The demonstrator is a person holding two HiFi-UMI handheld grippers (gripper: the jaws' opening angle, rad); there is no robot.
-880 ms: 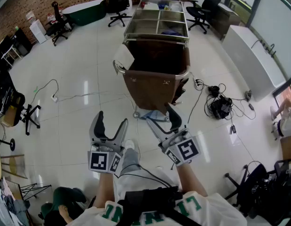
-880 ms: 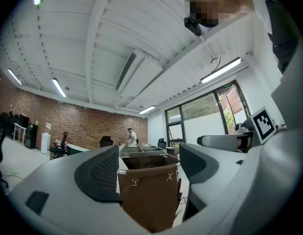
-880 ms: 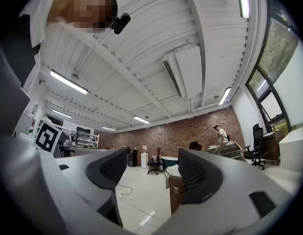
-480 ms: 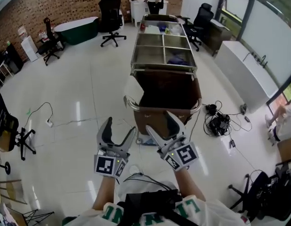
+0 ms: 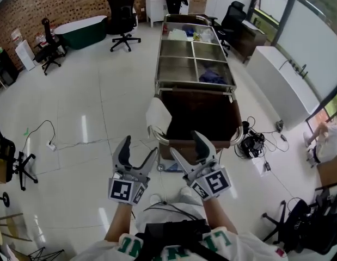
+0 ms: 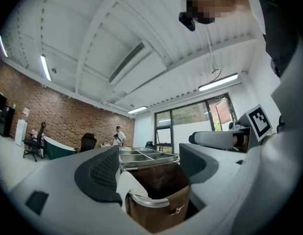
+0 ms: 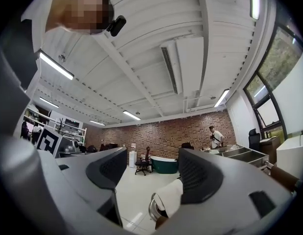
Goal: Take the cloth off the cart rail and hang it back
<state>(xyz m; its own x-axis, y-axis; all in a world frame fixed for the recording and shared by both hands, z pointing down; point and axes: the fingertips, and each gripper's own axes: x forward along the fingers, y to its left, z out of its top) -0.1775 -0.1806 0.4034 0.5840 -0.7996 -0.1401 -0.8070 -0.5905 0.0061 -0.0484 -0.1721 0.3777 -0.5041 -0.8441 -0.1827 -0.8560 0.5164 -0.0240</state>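
White cloth (image 5: pixel 157 116) hangs over the left corner of the cart rail (image 5: pixel 163 140), likely light, soft and limp, best pinched at its hanging fold; left tool (image 5: pixel 138 152) and right tool (image 5: pixel 188 150) both gape empty, short of it.

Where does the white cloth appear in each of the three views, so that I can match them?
Head view: the white cloth is just left of centre, at the cart's near left corner.
Left gripper view: the cloth is low, left of centre, seen between the jaws.
Right gripper view: the cloth is low, right of centre.
Shared landmark: the chrome cart rail that it drapes over.
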